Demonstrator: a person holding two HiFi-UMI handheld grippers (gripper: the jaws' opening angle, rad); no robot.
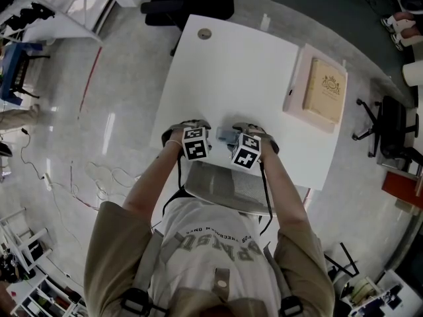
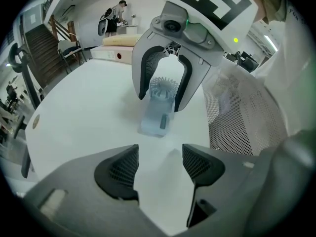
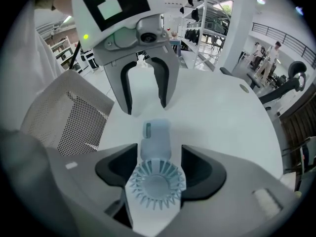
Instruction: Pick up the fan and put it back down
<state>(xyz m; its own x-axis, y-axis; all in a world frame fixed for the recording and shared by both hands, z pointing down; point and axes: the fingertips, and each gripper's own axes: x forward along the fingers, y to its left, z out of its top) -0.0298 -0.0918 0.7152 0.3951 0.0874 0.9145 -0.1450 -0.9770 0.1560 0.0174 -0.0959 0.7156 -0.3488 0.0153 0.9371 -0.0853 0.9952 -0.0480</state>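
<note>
The small pale-blue fan (image 3: 156, 144) has a ribbed round head and a blocky body. It sits near the front edge of the white table (image 1: 231, 71). My right gripper (image 3: 158, 174) is shut on the fan's head, one pad on each side. Seen from the left gripper view, the fan (image 2: 159, 107) stands between the right gripper's (image 2: 163, 101) dark fingers, its base down at the tabletop. My left gripper (image 2: 160, 164) is open with only bare table between its pads, a short way from the fan. From the head view, both grippers (image 1: 188, 136) (image 1: 250, 137) flank the fan (image 1: 225, 135).
A flat cream box (image 1: 322, 91) lies at the table's right side. A round cable cap (image 1: 204, 34) sits at the far left corner. A mesh chair back (image 1: 228, 187) is against the table's near edge, beside my right gripper. Office chairs stand around.
</note>
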